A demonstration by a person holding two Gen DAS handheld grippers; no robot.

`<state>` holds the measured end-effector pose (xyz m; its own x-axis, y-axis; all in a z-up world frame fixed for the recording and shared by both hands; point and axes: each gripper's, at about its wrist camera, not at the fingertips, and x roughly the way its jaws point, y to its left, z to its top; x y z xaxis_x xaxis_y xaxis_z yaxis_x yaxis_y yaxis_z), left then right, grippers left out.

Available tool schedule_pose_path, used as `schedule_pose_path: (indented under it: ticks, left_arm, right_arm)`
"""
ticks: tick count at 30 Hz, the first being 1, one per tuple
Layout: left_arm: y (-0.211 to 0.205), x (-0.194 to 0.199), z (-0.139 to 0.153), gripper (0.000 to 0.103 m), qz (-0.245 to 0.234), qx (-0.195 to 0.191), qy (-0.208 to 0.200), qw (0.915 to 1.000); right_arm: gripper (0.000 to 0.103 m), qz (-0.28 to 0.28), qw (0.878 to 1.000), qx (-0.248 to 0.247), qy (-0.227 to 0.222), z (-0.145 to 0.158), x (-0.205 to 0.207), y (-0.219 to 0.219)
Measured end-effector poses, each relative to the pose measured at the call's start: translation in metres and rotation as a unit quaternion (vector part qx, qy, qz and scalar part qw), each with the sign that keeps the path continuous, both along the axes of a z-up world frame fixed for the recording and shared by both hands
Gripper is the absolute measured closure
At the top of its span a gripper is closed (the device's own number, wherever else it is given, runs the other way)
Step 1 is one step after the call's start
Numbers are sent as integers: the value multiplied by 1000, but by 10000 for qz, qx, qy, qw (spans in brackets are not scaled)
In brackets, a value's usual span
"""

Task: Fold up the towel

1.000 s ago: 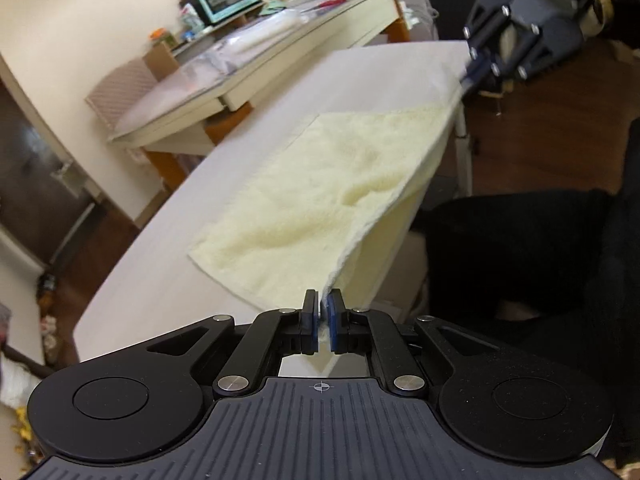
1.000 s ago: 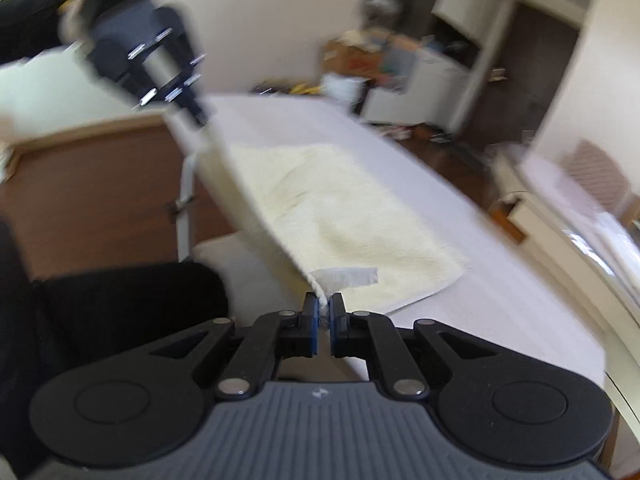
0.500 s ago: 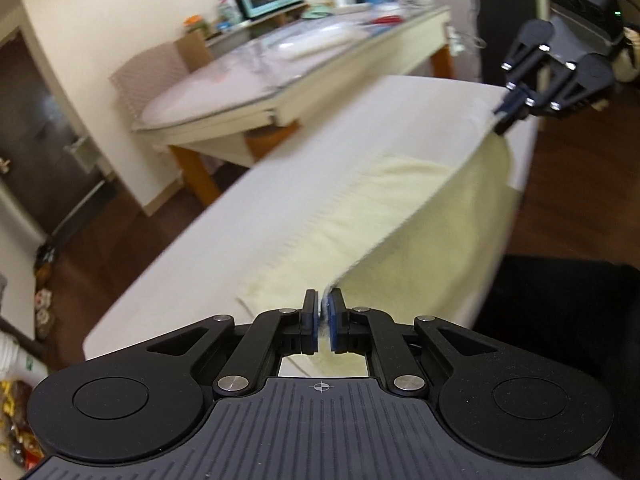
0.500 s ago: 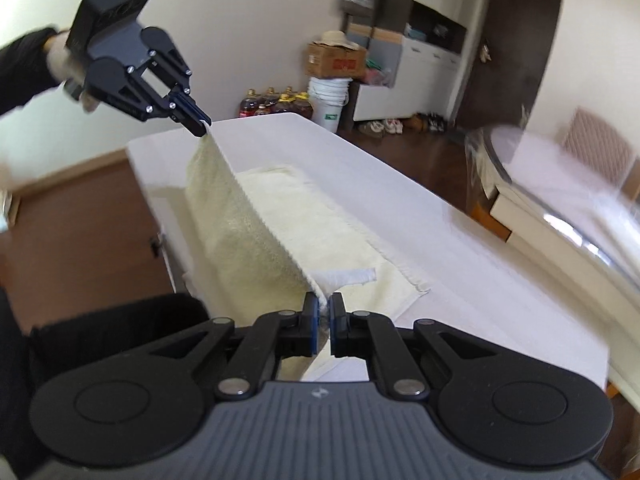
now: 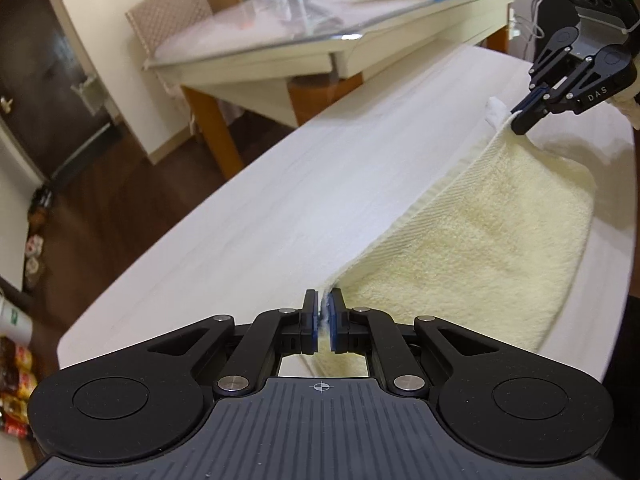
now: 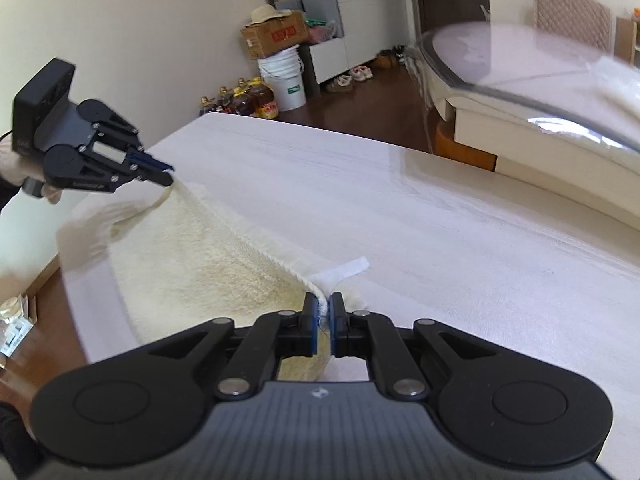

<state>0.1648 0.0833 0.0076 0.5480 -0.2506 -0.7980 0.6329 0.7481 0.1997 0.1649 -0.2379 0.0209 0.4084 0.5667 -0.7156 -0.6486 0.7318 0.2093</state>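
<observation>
Cream towel (image 5: 472,240) is sagging over the white table (image 5: 280,200), its corners clenched by the left gripper (image 5: 324,320) and right gripper (image 6: 325,320).

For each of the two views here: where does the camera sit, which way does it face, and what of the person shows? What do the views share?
Left wrist: sits on the left gripper, facing along the white table toward a glass-topped table; shows its own fingers and the right gripper.
Right wrist: sits on the right gripper, facing a bucket and cabinets; shows the left gripper and a hand.
Shared: the cream towel, each gripper shut on a corner, and the table.
</observation>
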Motion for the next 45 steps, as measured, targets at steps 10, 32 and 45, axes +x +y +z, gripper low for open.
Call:
schedule_pose_path:
  ticks: [10, 32, 45]
  left_arm:
    - [10, 8, -17, 96, 380, -73, 40, 9992]
    - [28, 11, -13, 70, 802, -212, -59, 9965]
    - [81, -21, 6, 72, 1591, -524, -352, 9852]
  right_arm:
    - [88, -163, 9987, -241, -430, -9, -1, 6]
    - [78, -659, 9962, -56, -574, -12, 10, 2]
    - [73, -1246, 9829, -94, -1355, 23, -37, 10]
